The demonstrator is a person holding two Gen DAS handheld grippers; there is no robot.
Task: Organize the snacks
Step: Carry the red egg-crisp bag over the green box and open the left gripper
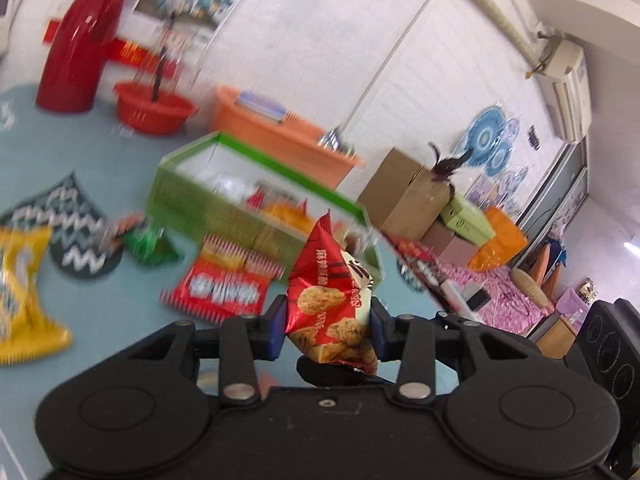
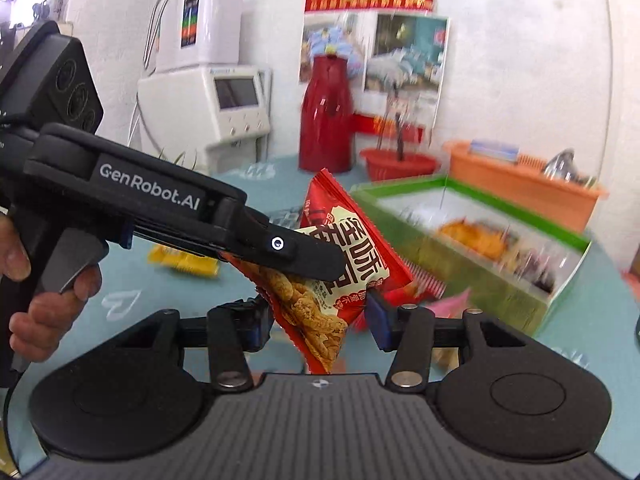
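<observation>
My left gripper (image 1: 328,330) is shut on a red snack packet (image 1: 328,300) and holds it above the blue table. The same packet (image 2: 344,272) shows in the right wrist view, with the left gripper's fingers (image 2: 304,254) clamped on its middle. My right gripper (image 2: 318,326) is open; its blue pads stand either side of the packet's lower end, apart from it. A green snack box (image 1: 224,196) with several packets inside stands behind; it also shows in the right wrist view (image 2: 480,260).
On the table lie a red striped packet (image 1: 224,284), a yellow packet (image 1: 24,292), a green packet (image 1: 150,244) and a dark patterned mat (image 1: 76,228). A red thermos (image 1: 84,40), red basin (image 1: 154,108) and orange basket (image 1: 280,128) stand behind the box.
</observation>
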